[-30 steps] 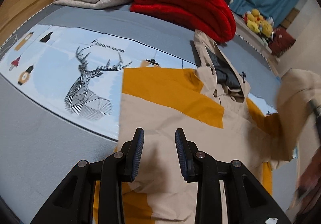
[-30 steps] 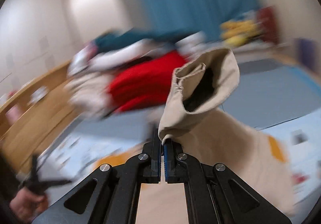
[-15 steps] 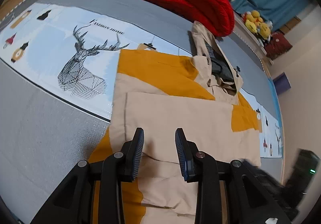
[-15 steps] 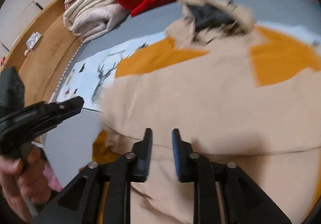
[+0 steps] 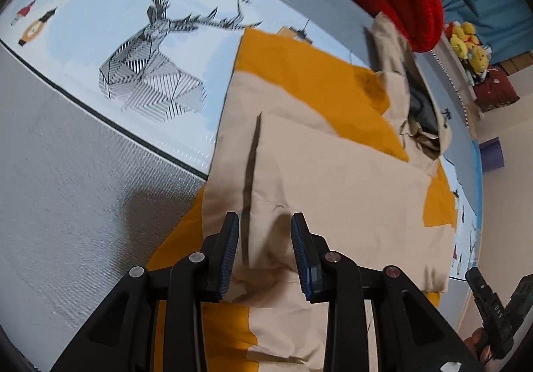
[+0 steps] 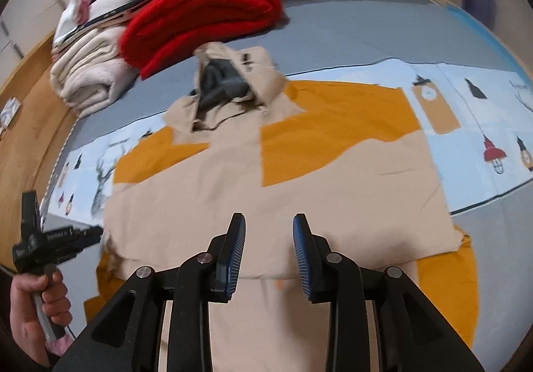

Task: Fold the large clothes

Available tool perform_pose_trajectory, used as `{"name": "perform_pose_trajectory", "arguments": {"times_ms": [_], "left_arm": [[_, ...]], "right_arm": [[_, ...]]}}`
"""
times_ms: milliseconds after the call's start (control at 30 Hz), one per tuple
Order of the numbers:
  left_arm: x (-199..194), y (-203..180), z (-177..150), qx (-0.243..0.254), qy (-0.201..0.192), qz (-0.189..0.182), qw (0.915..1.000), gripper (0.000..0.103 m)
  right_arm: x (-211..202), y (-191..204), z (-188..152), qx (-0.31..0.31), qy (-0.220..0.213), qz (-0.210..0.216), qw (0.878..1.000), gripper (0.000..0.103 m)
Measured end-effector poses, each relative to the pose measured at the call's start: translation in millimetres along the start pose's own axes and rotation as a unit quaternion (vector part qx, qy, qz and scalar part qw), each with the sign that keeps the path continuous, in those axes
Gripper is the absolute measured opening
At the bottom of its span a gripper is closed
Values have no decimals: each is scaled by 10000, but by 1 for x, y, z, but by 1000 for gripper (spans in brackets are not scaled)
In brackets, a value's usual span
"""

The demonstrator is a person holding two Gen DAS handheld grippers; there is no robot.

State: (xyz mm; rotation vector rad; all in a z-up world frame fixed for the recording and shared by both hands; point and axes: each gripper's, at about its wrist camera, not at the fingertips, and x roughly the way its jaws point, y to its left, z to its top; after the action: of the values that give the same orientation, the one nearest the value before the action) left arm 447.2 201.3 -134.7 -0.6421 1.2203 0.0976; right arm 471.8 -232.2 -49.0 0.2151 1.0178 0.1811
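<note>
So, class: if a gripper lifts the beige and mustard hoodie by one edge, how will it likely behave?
The hoodie will probably droop: it lies flat with soft creases. It likely weighs little for its spread, as its folded sleeve sits thin. The fold may slip open, since both the left gripper and right gripper are open, pinning nothing.

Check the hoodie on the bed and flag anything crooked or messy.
The hoodie lies mostly flat with both sleeves folded across the chest. Its hood is rumpled and skewed toward the red blanket, and the sleeve cuff by the left claw is puckered.
</note>
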Motion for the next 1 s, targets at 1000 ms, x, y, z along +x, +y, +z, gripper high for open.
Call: {"name": "perform_pose_trajectory", "arguments": {"times_ms": [1000], "left_arm": [[7, -5, -5, 292, 151, 399, 9987, 18]], "right_arm": [[59, -96, -7, 1883, 518, -844, 9771, 31]]}}
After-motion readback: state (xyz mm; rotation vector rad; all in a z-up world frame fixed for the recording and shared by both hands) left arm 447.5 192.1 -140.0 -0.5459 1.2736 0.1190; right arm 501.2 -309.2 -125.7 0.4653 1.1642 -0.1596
